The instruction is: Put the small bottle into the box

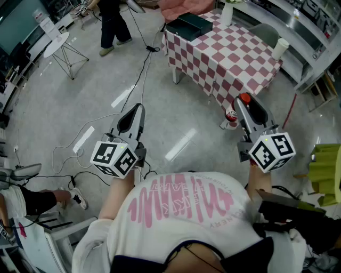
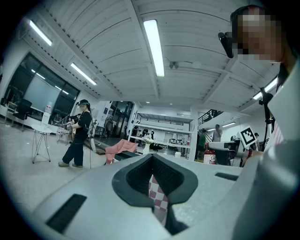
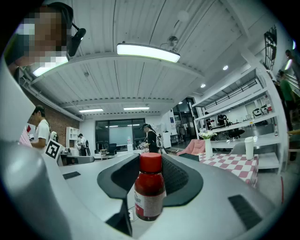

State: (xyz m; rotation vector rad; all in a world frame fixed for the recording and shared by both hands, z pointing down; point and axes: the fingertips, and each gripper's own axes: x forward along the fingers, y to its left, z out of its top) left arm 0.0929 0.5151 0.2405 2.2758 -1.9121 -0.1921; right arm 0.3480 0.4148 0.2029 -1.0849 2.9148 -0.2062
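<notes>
My right gripper (image 1: pixel 241 104) is shut on the small bottle (image 1: pixel 232 114), a dark red bottle with a red cap and a white label. In the right gripper view the bottle (image 3: pixel 149 190) stands upright between the pads of that gripper (image 3: pixel 150 192). The box (image 1: pixel 189 25), dark and flat, lies on the near left corner of the checked table (image 1: pixel 240 56), well ahead of both grippers; it also shows in the left gripper view (image 2: pixel 123 155). My left gripper (image 1: pixel 138 109) is held over the floor, shut with nothing in it (image 2: pixel 157 199).
A white vase (image 1: pixel 227 13), a white cup (image 1: pixel 281 49) and a pink cloth (image 1: pixel 181 8) share the table. Cables (image 1: pixel 136 80) cross the grey floor. A person (image 1: pixel 112 26) stands far left by a small white table (image 1: pixel 56 45). A yellow-green object (image 1: pixel 325 170) is at right.
</notes>
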